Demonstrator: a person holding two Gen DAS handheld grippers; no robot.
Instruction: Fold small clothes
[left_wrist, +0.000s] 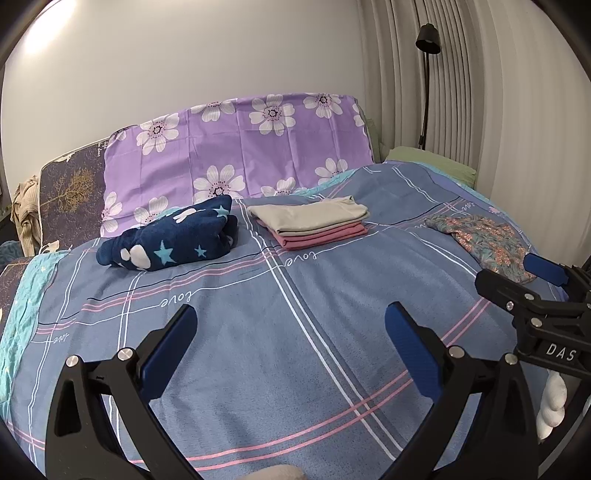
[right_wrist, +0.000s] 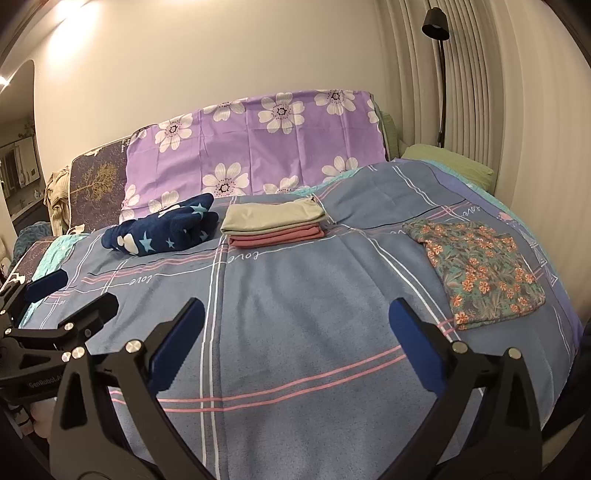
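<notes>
A floral green-and-orange garment (right_wrist: 476, 266) lies flat and folded on the bed's right side; it also shows in the left wrist view (left_wrist: 484, 240). A folded stack, beige on pink (left_wrist: 310, 221) (right_wrist: 273, 223), sits mid-bed at the back. A dark blue starred fleece (left_wrist: 173, 240) (right_wrist: 166, 229) lies bunched to its left. My left gripper (left_wrist: 291, 332) is open and empty above the blue plaid bedcover (left_wrist: 258, 369). My right gripper (right_wrist: 295, 325) is open and empty above the same cover, left of the floral garment. Each gripper shows at the edge of the other's view (left_wrist: 517, 280) (right_wrist: 70, 295).
A purple flowered pillow (left_wrist: 236, 147) and a dark tree-print cushion (left_wrist: 70, 192) stand against the wall at the head of the bed. A green pillow (left_wrist: 432, 162) lies at the back right. A black floor lamp (left_wrist: 428, 40) stands by the curtain. Beige cloth (left_wrist: 26, 214) hangs at the far left.
</notes>
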